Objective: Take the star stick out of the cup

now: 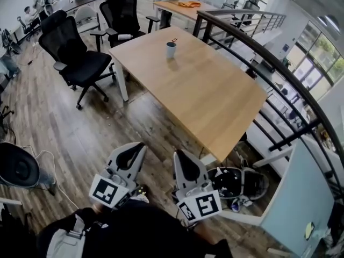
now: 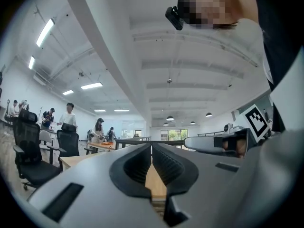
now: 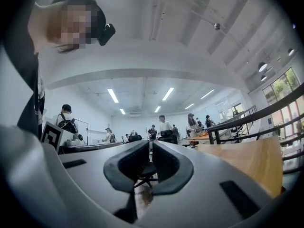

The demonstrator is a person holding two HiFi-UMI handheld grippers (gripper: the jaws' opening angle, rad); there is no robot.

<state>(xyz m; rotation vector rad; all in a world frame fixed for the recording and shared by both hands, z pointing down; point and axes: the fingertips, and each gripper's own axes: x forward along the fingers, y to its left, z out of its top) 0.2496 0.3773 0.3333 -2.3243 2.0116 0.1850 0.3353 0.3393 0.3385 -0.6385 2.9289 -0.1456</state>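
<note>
I hold both grippers low and close to my body at 6 o'clock in the head view, over the wood floor (image 1: 59, 128) and well short of the table (image 1: 215, 101). L gripper (image 1: 135, 149): jaws pressed together tip to tip, nothing btwn them. R gripper (image 1: 179, 159): jaws also closed, w/ only a hairline slit at the tips, and empty. The cup (image 1: 171, 49) stands upright at 12 o'clock, near the table's far end and well apart from both grippers. The star stick (image 1: 173, 40) pokes out of its top, too small here to make out its shape. Btwn me and the cup lie a strip of floor, the table's near corner and then a long run of bare tabletop. A black office chair (image 1: 80, 58) sits at 10 o'clock by the table's L edge, beside a white table leg (image 1: 122, 82). A 2nd chair (image 1: 122, 12) is at 11 o'clock, past the far corner. A dark railing (image 1: 258, 52) curves along the table's R side from 1 to 3 o'clock. A black bag-like heap (image 1: 239, 183) lies on the floor just R of the R gripper, under the table's near corner. Another table (image 1: 180, 9) w/ orange stuff on it stands behind the cup. Both gripper views show ppl standing in the bkgd.
</note>
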